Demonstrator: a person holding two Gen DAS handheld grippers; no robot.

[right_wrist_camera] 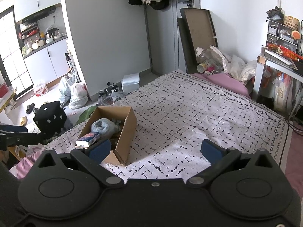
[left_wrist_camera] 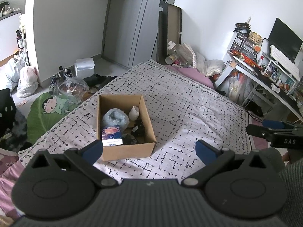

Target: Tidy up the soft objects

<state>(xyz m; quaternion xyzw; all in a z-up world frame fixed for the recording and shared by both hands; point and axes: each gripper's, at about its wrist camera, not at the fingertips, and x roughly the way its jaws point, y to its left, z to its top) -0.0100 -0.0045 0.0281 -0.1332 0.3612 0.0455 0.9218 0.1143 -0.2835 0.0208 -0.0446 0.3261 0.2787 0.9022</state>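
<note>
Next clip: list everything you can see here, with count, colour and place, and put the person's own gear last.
cardboard box: one, brown, open, on the bedspread
fluffy bundle: one, pale blue-grey, inside the box
tissue pack: one, blue and white, in the box's near corner
dark soft items: count unclear, black, inside the box
white item: one, at the box's far side
bedspread: one, white with black marks, covering the bed
pink sheet: one, at the bed's far end
plastic bags: several, white, on the floor
white bin: one, on the floor by the door
desk: one, white, cluttered, beside the bed
left claw: open, empty, above the bed
right claw: open, empty, above the bed
</note>
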